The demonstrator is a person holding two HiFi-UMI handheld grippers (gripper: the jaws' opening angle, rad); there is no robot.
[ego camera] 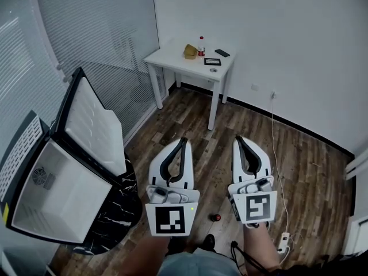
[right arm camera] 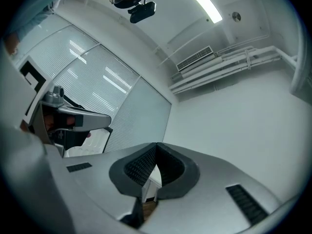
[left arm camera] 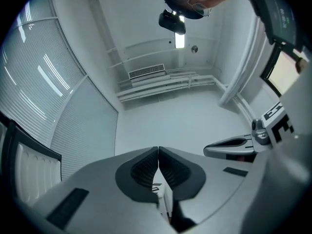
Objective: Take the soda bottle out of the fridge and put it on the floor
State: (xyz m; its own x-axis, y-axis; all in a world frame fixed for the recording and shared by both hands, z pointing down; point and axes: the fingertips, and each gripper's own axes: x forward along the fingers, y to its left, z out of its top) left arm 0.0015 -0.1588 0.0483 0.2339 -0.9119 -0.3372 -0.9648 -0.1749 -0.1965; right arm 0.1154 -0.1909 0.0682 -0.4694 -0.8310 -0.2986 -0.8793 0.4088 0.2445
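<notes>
At lower centre, on the floor [ego camera: 299, 171], a small red-capped thing [ego camera: 217, 217], likely the soda bottle, sits below and between the left gripper [ego camera: 183, 140] and right gripper [ego camera: 238, 139], nearer the right. Both grippers' fingers are closed on nothing.

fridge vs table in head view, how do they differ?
Fridge is black outside, white inside; table is all white. Fridge stands open and looks empty; table carries the bottle and small items. Fridge sits on a dark marbled stand; table stands on the floor. Both show white surfaces.
</notes>
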